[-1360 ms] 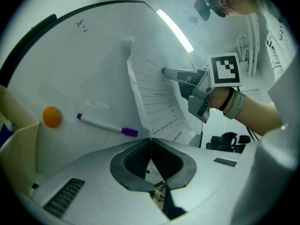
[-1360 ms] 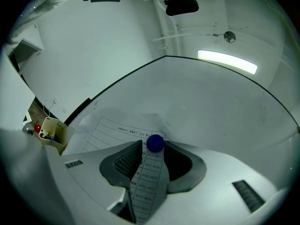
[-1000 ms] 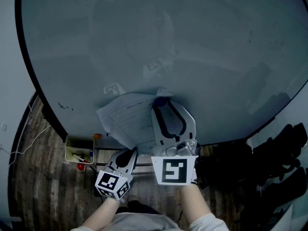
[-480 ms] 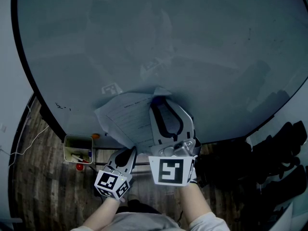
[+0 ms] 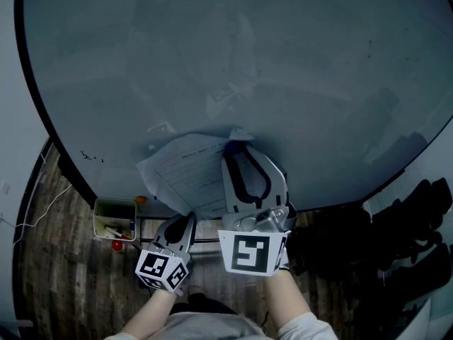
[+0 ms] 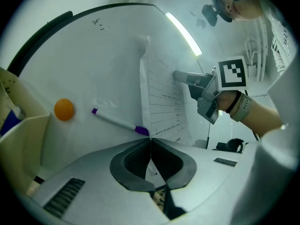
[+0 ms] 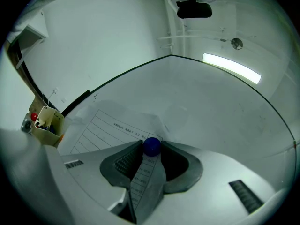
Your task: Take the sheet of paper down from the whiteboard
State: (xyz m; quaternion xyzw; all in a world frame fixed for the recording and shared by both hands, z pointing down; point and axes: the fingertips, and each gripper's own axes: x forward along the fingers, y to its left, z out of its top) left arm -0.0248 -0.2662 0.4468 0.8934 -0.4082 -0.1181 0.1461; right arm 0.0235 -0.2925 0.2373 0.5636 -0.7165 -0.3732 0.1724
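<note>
Currently one sheet of paper (image 5: 180, 172) is seen on the whiteboard (image 5: 248, 62), its lower part standing off the board. Two grippers are counted: the left gripper (image 6: 151, 142) is clamped on the sheet's bottom edge, and the right gripper (image 7: 152, 148) is closed on one blue magnet (image 7: 151, 145) at the sheet's top. Also noted — one orange magnet (image 6: 64, 109) and one purple marker (image 6: 117, 122) on the board, and one pen tray (image 5: 117, 219) beside it.

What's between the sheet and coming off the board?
One blue magnet pins the sheet to the whiteboard at an upper corner. The right gripper is closed on that magnet, and the left gripper pinches the sheet's lower edge. Nothing else visible holds the sheet.
</note>
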